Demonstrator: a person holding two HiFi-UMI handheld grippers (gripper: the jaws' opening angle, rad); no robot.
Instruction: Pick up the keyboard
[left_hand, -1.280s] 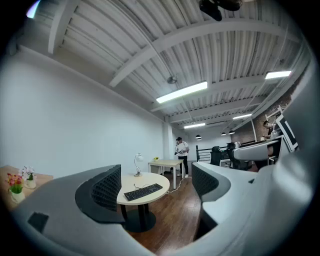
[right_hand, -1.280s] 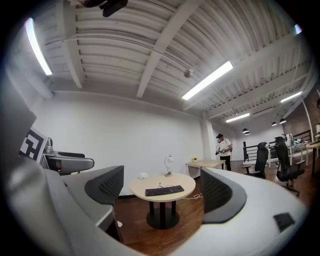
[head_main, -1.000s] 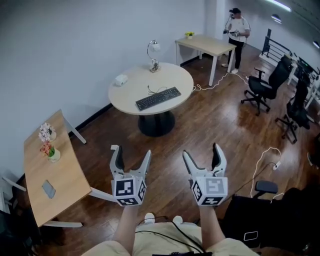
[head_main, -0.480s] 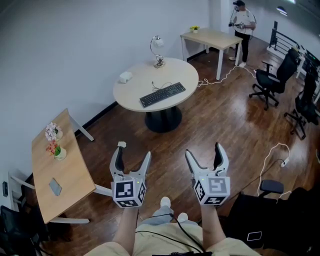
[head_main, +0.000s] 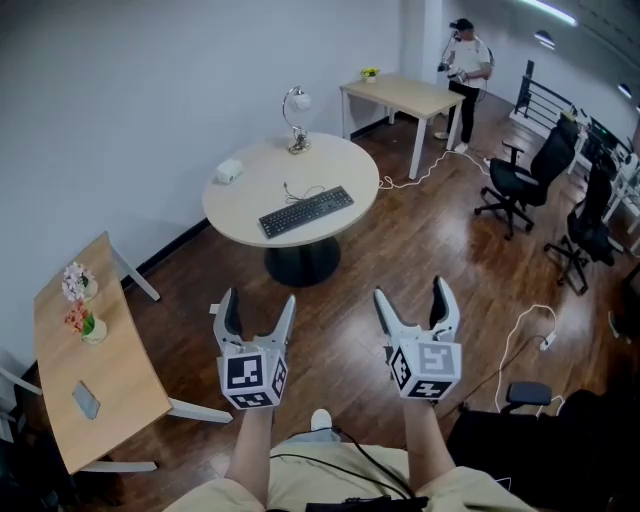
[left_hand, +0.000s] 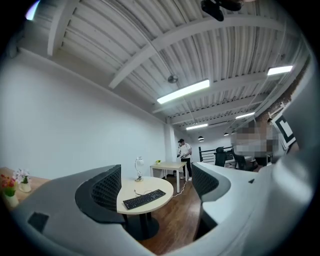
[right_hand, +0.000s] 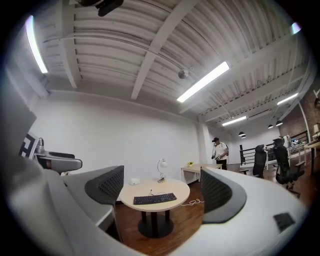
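A black keyboard (head_main: 306, 211) lies on a round pale table (head_main: 241, 190) across the room, its cable curling toward the table's middle. The left gripper view shows the keyboard (left_hand: 144, 198) far off between the jaws, and the right gripper view shows the keyboard (right_hand: 155, 198) the same way. My left gripper (head_main: 254, 308) is held out in front of me, open and holding nothing. My right gripper (head_main: 413, 299) stands open beside it, also holding nothing. Both are well short of the table, over the wooden floor.
A chrome desk lamp (head_main: 295, 104) and a small white object (head_main: 229, 171) stand on the round table. A wooden desk (head_main: 80, 369) with flowers is at my left. A second desk (head_main: 404, 95), a standing person (head_main: 464, 66), office chairs (head_main: 522, 183) and floor cables (head_main: 525, 323) are at the right.
The view has swung a little, so the round table sits slightly left of where it was. Both grippers stay open in front of me, at much the same height.
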